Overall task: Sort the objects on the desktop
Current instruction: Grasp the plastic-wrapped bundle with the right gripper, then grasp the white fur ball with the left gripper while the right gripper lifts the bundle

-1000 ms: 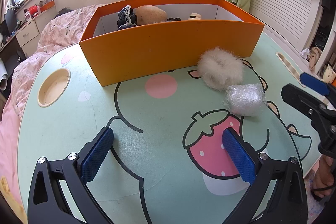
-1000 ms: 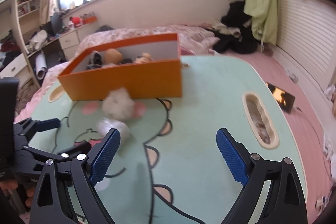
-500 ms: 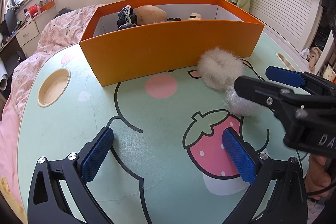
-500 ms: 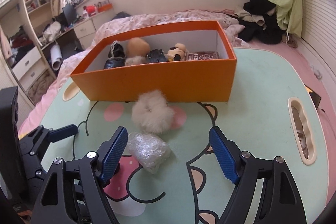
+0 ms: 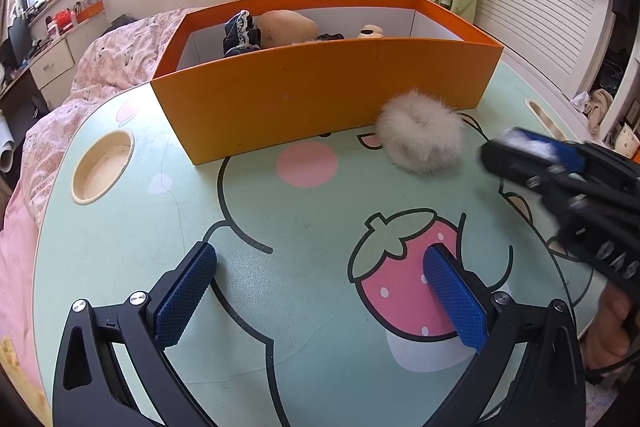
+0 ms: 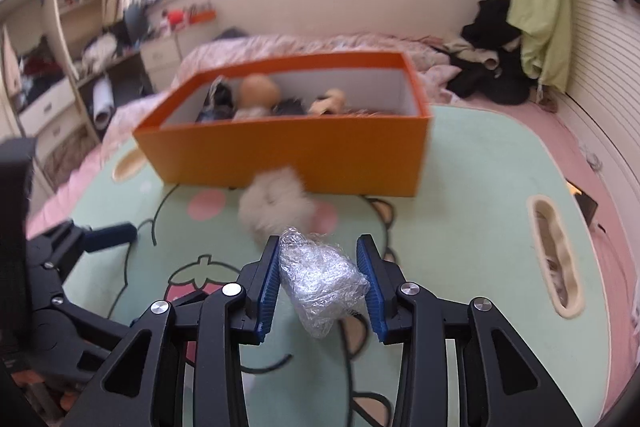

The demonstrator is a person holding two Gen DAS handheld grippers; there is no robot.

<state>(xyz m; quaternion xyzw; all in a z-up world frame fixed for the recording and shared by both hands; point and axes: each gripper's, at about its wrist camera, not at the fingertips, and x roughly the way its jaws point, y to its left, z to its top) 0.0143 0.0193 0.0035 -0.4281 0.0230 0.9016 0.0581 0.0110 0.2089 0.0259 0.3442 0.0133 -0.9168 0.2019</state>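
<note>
Right gripper (image 6: 318, 281): jaws closing on the plastic wad (image 6: 322, 277), pads at both sides, over the counter (image 6: 460, 195) near the box (image 6: 300, 151). Squeeze gently; crinkled film slips. Lift clear of the pompom (image 6: 276, 205). Left gripper (image 5: 320, 297) spread, empty

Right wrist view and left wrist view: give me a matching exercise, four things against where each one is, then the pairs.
Things:
1. plastic-wrap wad
2. fluffy pompom
3. left gripper
4. round tan item

Places:
A. inside the orange box
B. on the table, just in front of the box
C. open over the strawberry drawing
D. between the closing jaws of the right gripper

Pairs: 1-D, 2-B, 3-C, 4-A
</note>
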